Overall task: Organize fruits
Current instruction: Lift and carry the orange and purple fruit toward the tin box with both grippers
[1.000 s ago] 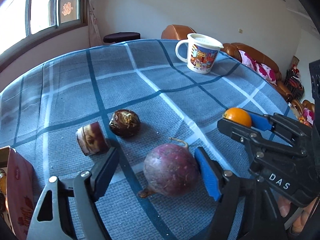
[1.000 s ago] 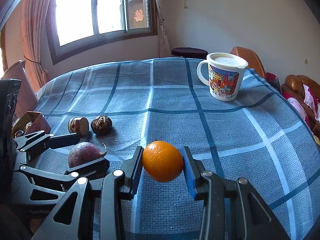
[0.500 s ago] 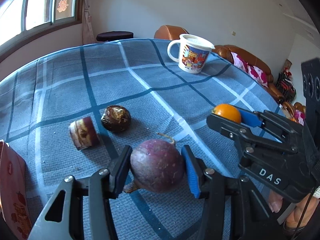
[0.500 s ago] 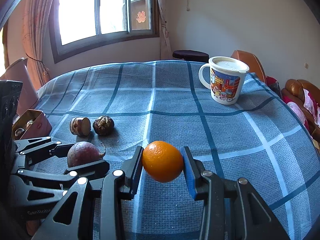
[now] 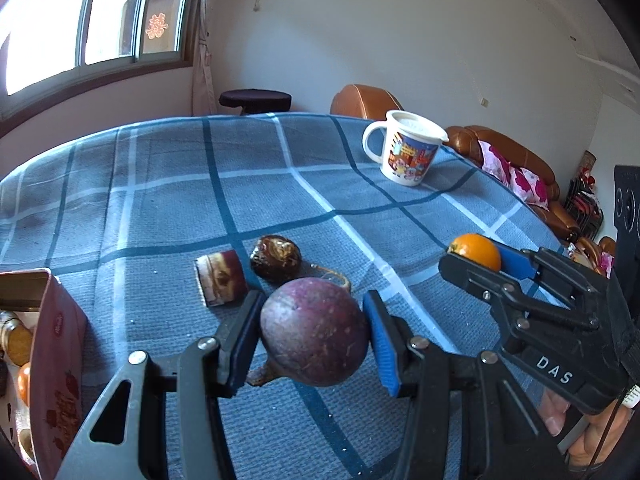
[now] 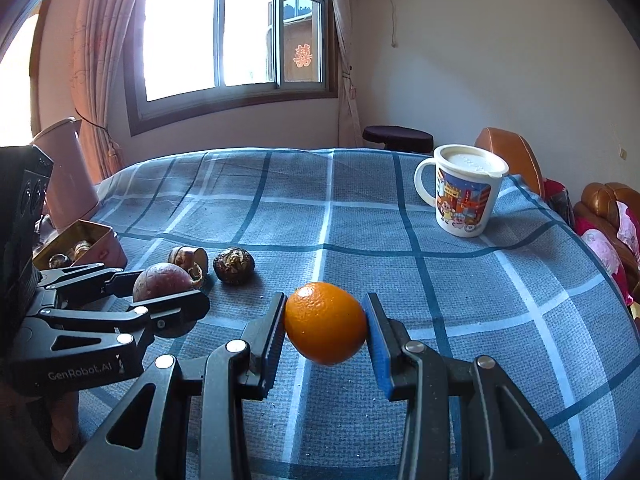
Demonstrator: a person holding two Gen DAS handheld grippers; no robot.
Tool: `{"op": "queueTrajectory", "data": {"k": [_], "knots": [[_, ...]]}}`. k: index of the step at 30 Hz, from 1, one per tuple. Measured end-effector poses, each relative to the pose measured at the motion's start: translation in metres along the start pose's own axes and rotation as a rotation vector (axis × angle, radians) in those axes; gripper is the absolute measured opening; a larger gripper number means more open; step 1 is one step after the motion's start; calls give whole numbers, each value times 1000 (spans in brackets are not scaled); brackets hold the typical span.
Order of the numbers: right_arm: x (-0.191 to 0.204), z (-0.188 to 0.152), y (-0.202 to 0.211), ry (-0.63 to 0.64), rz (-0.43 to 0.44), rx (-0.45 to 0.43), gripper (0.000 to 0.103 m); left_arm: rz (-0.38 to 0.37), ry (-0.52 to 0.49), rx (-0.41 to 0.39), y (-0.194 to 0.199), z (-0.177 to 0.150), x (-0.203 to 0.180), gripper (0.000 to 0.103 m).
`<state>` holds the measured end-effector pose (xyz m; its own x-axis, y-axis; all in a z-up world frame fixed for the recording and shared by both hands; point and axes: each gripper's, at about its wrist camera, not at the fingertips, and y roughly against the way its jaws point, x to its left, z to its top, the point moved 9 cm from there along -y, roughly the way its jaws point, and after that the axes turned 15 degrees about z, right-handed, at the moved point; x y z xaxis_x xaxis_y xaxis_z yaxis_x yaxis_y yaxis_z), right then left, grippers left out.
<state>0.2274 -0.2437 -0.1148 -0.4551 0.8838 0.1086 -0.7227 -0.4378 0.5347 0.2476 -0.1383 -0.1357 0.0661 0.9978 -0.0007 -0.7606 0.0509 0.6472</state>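
We have each gripper clamped on one fruit. The left gripper (image 5: 314, 338) squeezes the purple fruit (image 5: 314, 330) between both pads, raised just off the checked cloth (image 5: 168, 184), probably for carrying to the red tin (image 5: 52, 344) beside it, where other fruit already sits. The right gripper (image 6: 326, 326) pinches the orange (image 6: 325, 323) clear of the cloth, on the far side from the tin, likely waiting its turn. Two brown pieces, the cut stub (image 5: 220, 278) and the wrinkled fruit (image 5: 276, 258), lie near the tin, just beyond the purple fruit.
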Motion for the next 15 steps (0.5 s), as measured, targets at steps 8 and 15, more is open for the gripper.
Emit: {"op": "queueTrajectory", "data": {"k": [8, 15], "knots": [[4, 3, 5, 20, 9, -31, 40, 29, 13, -47, 9, 3, 7, 53], [7, 4, 8, 32, 11, -47, 40, 48, 16, -75, 15, 4, 10, 53]]}}
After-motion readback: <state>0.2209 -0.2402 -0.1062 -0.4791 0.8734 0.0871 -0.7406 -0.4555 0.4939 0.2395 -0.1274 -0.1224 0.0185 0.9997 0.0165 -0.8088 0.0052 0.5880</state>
